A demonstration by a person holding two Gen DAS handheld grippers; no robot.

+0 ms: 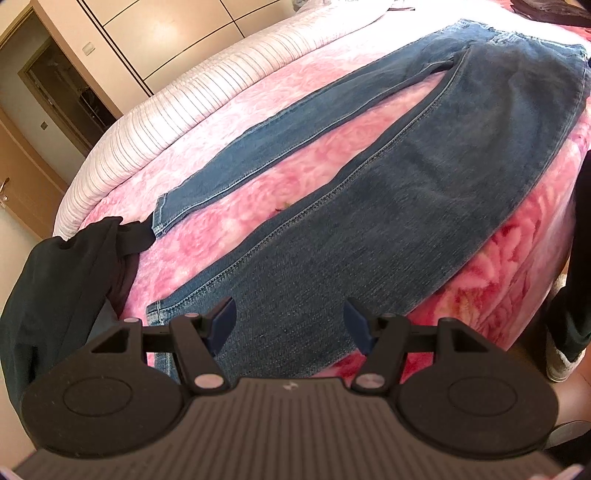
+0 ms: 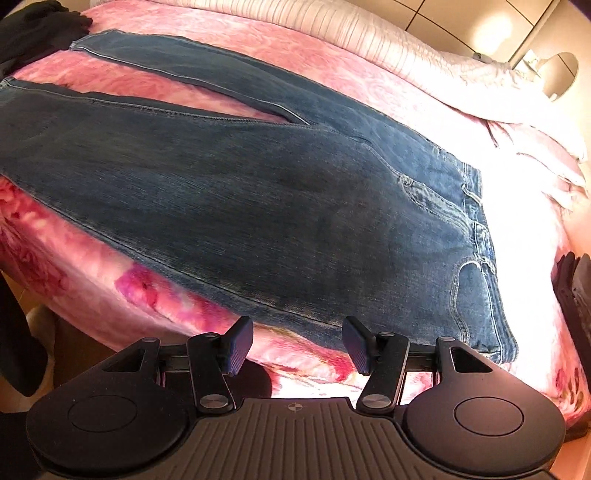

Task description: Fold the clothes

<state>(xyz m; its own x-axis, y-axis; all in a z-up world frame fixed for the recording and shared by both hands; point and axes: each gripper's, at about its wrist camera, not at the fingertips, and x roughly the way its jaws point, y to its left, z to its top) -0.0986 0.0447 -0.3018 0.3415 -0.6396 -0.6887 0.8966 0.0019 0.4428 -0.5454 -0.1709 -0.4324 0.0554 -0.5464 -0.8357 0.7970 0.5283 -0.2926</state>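
A pair of blue jeans (image 1: 424, 177) lies spread flat on a pink flowered blanket (image 1: 295, 177), legs apart in a V. My left gripper (image 1: 290, 325) is open and empty, just above the near leg close to its hem. In the right wrist view the jeans (image 2: 258, 192) show with the waistband and pocket to the right. My right gripper (image 2: 297, 345) is open and empty, at the bed's front edge below the near leg's outer seam.
A dark garment (image 1: 62, 280) hangs over the bed's corner by the far leg hem; it shows at top left in the right wrist view (image 2: 37, 29). A white ribbed cover (image 1: 177, 103) lines the far side. Wardrobe doors (image 1: 155, 33) and a doorway stand beyond.
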